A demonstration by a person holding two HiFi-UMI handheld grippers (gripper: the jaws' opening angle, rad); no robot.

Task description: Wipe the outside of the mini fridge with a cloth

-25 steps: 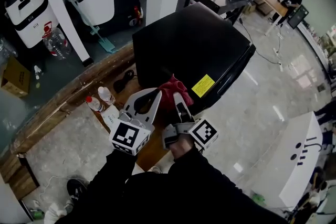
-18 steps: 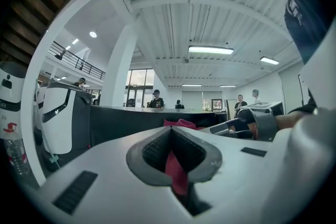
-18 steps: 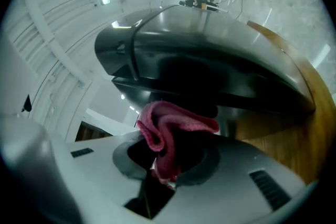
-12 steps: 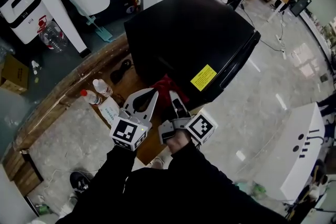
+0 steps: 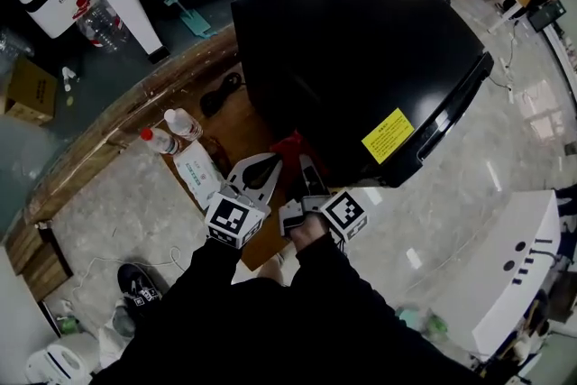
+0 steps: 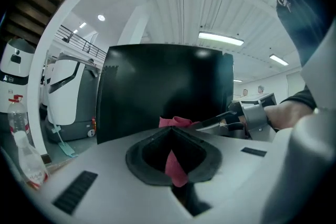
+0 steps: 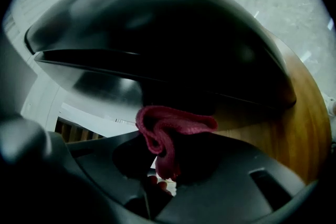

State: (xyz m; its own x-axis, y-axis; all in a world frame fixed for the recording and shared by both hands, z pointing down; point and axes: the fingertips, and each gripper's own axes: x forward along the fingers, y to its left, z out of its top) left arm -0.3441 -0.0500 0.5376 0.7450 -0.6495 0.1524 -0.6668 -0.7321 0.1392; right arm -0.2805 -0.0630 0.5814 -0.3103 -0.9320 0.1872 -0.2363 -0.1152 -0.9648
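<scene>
Gripping the red cloth (image 5: 290, 148) from both sides, the two grippers sat close together at the near side of the black mini fridge (image 5: 352, 41). The fridge stood on the wooden tabletop (image 5: 236, 126) and filled most of its far part. The left gripper (image 5: 269, 167) was closed, and its own view showed a strip of cloth (image 6: 176, 165) pinched where the jaws met, with the rest bunched just past the tips. The right gripper (image 5: 305, 169) was also clamped on the cloth, and in its view a folded wad (image 7: 168, 131) stuck out of the jaws just below the fridge's dark wall (image 7: 157, 34), with bare wood (image 7: 294, 128) to one side. Holding it with both grippers probably kept the cloth gathered into a firm pad that could be pressed flat on the wall, rather than hanging loose. Whether the wad actually touched the fridge could not be made out. A red-capped bottle (image 5: 162, 140) and a white packet (image 5: 196, 174) lay near the tabletop's left edge, well clear of the cloth, so they did not seem to be in the way of a wiping stroke.
</scene>
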